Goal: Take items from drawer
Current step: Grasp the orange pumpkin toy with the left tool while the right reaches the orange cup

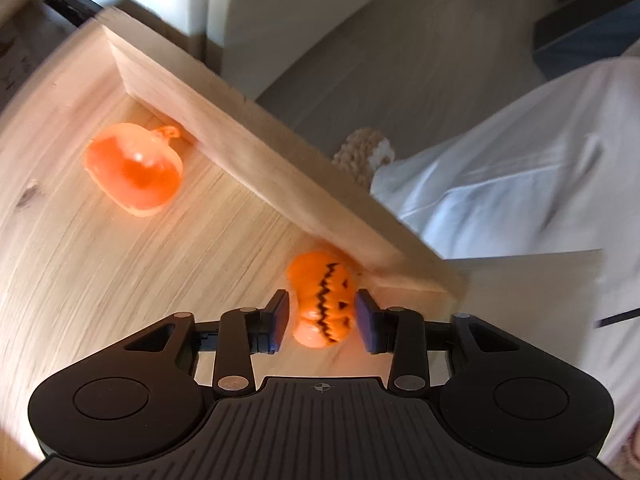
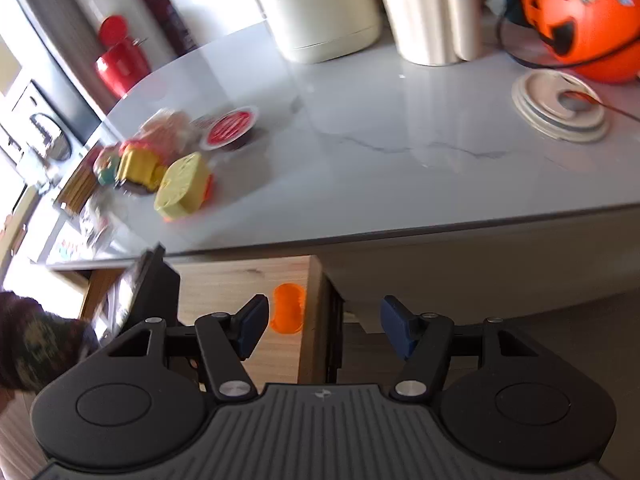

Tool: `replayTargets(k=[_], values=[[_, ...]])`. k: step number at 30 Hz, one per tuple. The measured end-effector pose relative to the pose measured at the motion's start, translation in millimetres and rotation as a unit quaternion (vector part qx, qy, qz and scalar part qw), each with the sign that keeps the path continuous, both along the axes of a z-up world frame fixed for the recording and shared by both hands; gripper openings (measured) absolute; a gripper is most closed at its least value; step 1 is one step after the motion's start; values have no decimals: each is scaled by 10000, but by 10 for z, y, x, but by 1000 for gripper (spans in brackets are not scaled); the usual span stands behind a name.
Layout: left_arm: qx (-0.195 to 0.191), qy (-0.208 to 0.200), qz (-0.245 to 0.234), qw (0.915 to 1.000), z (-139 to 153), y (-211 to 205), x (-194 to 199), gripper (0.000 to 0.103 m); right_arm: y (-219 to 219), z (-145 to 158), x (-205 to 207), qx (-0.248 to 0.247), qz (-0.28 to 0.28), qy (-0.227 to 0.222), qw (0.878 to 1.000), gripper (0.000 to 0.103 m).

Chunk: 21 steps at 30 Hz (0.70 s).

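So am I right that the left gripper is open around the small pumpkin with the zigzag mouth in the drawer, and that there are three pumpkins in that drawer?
Not quite: the left wrist view shows two pumpkins in the drawer, not three. The left gripper is indeed open around the small pumpkin with the zigzag mouth; the other pumpkin lies farther along the drawer wall.

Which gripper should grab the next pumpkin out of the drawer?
Left. The left gripper already straddles the small pumpkin in the drawer, jaws open either side. The right gripper hangs empty by the drawer's outer edge.
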<state>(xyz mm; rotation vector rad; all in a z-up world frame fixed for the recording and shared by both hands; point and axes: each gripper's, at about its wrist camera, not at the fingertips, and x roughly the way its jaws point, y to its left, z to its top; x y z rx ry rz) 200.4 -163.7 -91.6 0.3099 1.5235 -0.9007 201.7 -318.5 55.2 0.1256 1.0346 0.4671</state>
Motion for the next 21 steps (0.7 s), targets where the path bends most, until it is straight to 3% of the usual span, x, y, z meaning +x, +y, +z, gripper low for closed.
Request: replayTargets(k=[7,11,16,19,21], values=[[-32,-16,-84,10000,-60,74,27,38,-36,-57,83,67,-284,129,9995,63],[-61,-385,-16,9992,151,381,-8,37,100,-43,42,-148,-44,1,9999,63],[-253,-878,567,9942,558,1126,-151,37,521,-77,-49,-789,772,-257,9936,63],[-210,-1148,1064,9875,755,1421,-265,37,924,-163,-165,-1359,1580,-511,9767,63],[-212,-1242,1463,9812,792,1641,-319,37,1193,-278,-228,-1643,2092,-527,9625,57]])
